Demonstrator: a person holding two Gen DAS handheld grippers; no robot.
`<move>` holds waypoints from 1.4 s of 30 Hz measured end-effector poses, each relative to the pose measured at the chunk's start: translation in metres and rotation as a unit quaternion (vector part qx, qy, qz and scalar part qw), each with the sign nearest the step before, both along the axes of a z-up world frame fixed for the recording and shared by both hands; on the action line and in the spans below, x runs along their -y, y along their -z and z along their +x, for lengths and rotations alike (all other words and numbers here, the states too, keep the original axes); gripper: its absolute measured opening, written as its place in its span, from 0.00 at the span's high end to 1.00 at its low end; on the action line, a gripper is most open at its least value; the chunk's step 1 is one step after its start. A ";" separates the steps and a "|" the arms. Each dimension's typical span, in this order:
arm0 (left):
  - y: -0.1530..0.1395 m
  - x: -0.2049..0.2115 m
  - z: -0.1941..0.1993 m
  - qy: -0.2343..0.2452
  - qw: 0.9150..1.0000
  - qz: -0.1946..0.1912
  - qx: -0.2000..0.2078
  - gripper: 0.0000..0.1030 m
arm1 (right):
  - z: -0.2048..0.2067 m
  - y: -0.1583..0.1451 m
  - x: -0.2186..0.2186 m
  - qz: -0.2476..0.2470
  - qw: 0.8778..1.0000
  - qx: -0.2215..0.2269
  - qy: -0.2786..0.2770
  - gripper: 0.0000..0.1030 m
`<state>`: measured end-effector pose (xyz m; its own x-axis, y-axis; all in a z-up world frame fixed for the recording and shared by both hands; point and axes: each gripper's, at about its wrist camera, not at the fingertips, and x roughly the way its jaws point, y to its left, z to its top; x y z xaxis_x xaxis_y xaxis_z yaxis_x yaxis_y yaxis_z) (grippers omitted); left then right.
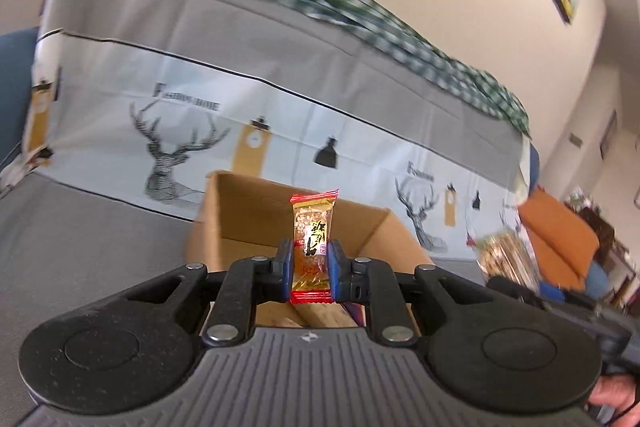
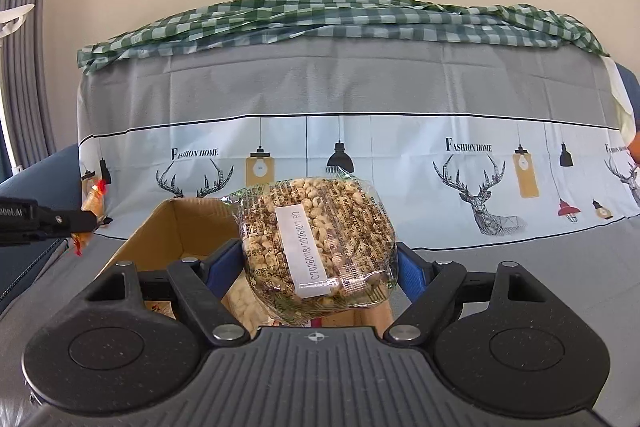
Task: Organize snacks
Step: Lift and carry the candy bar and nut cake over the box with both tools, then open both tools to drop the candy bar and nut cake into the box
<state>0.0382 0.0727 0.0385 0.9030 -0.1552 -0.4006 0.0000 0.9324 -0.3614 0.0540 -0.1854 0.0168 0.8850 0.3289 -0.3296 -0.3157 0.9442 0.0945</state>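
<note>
My left gripper [image 1: 310, 267] is shut on a small orange-and-red wrapped snack bar [image 1: 312, 239], held upright above the near side of an open cardboard box [image 1: 256, 211]. My right gripper [image 2: 318, 259] is shut on a clear bag of puffed grain snack with a white label [image 2: 316, 243], held over the same box [image 2: 176, 227]. A pale snack pack [image 2: 244, 303] lies inside the box. The left gripper and its bar show at the left of the right wrist view [image 2: 90, 215]. The right gripper's bag shows blurred at the right of the left wrist view [image 1: 506, 255].
The box sits on a sofa seat under a grey cover [image 2: 520, 267]. The backrest carries a deer-and-lamp print cloth [image 2: 400, 155] and a green checked cloth [image 2: 340, 19] on top. An orange cushion [image 1: 560, 235] lies at the right.
</note>
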 end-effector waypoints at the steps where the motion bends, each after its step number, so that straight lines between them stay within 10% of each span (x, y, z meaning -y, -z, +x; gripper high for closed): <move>1: 0.001 0.005 0.001 0.006 1.000 0.004 0.001 0.82 | 0.001 0.000 0.000 0.000 1.000 0.001 0.001 0.22; 42: 0.002 0.026 -0.006 0.050 0.998 0.023 0.030 0.82 | 0.003 -0.001 -0.014 -0.013 1.000 0.025 -0.013 0.21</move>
